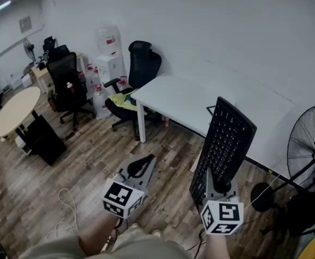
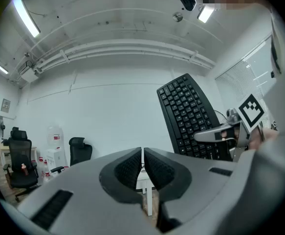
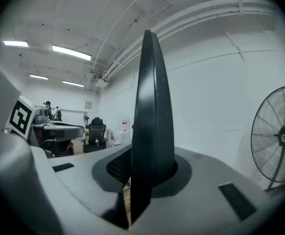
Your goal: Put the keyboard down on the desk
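Observation:
A black keyboard [image 1: 223,149] stands nearly upright in the air, keys facing left, clamped at its lower edge by my right gripper [image 1: 220,186]. In the right gripper view the keyboard [image 3: 151,126] shows edge-on between the two pads. The white desk [image 1: 184,99] lies beyond it, against the wall. My left gripper [image 1: 142,166] hangs to the left of the keyboard over the wooden floor, jaws shut with nothing between them [image 2: 142,168]. The left gripper view shows the keyboard [image 2: 188,114] and the right gripper [image 2: 215,135] at the right.
A standing fan [image 1: 312,150] is at the right by the desk end. A black office chair [image 1: 138,74] sits at the desk's left corner, with water bottles [image 1: 107,63] behind it. A round table [image 1: 15,109] and another chair [image 1: 68,85] stand at the left.

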